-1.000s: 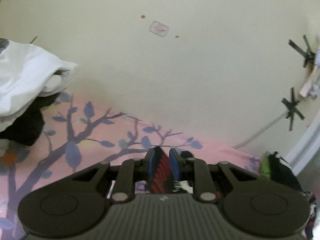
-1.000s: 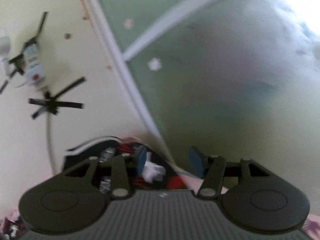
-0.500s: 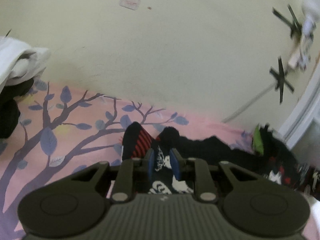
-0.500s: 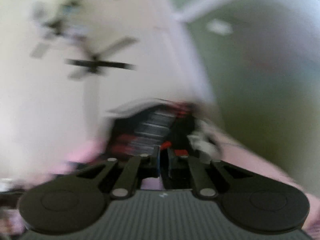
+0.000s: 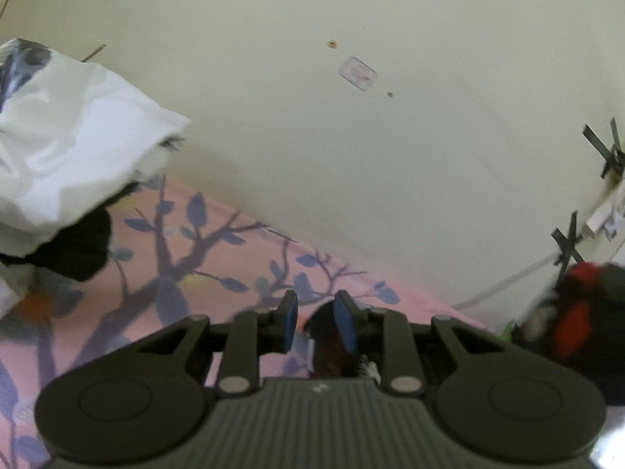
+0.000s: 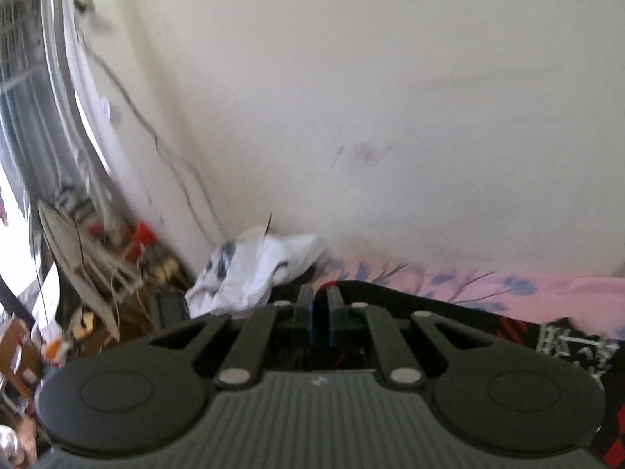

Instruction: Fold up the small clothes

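Observation:
A small black garment with red stripes and white print (image 6: 508,324) lies on the pink tree-print sheet (image 5: 218,258). My right gripper (image 6: 319,305) is shut on its edge, low over the bed. My left gripper (image 5: 314,318) has its blue pads slightly apart, with a corner of the same garment (image 5: 326,351) lying between and under them; a firm pinch cannot be made out. Another part of the garment (image 5: 578,320) shows blurred at the right of the left wrist view.
A heap of white and black clothes (image 5: 58,164) lies at the left of the bed, also in the right wrist view (image 6: 254,269). The cream wall (image 5: 351,136) runs along the bed's far edge. Clutter and cables (image 6: 97,242) stand beside the bed.
My right gripper closed on the garment and swung round towards the left with it. My left gripper's pads parted slightly and it drew back over the sheet.

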